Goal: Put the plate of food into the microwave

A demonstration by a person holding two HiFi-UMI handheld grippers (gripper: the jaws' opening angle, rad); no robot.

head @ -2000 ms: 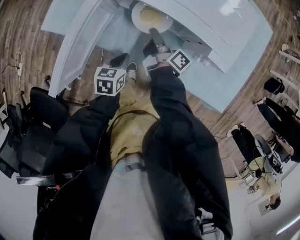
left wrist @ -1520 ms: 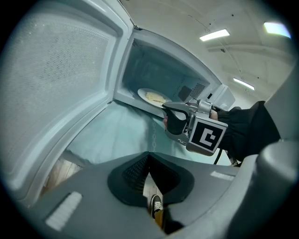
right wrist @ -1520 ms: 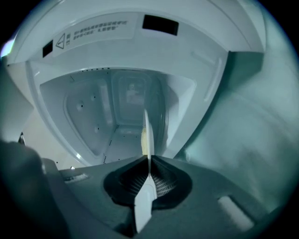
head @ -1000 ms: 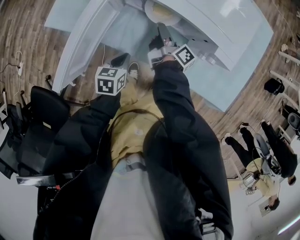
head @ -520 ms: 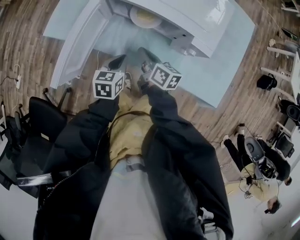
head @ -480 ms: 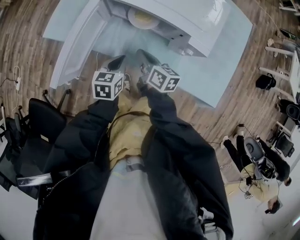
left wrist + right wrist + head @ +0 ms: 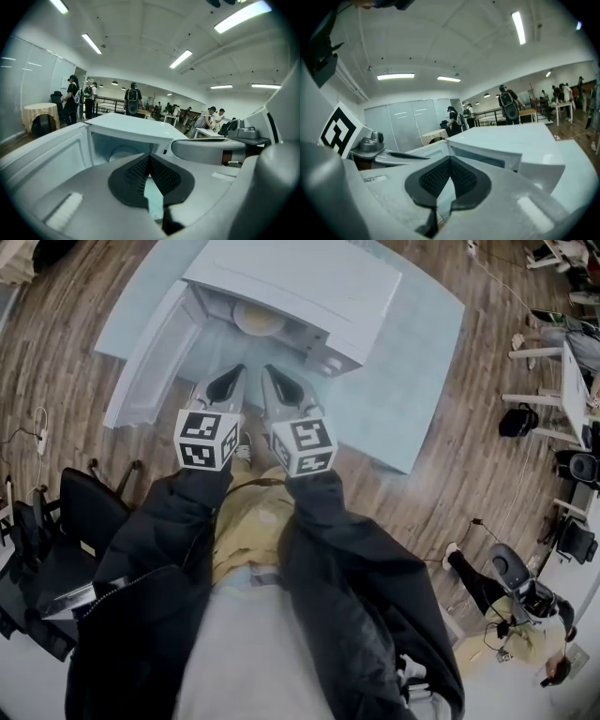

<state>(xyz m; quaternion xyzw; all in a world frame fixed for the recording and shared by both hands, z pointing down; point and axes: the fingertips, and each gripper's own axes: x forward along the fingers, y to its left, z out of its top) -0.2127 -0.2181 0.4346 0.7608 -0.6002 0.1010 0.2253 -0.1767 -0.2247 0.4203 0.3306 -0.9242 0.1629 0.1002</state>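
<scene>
While inside microwave [image 7: 300, 282], plate of food [image 7: 258, 318].

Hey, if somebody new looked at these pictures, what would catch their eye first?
The white microwave on the pale table stands out first: its door is swung open to the left and a plate of food sits inside. Just in front of the opening, the left gripper and right gripper are side by side, both shut and empty.
</scene>
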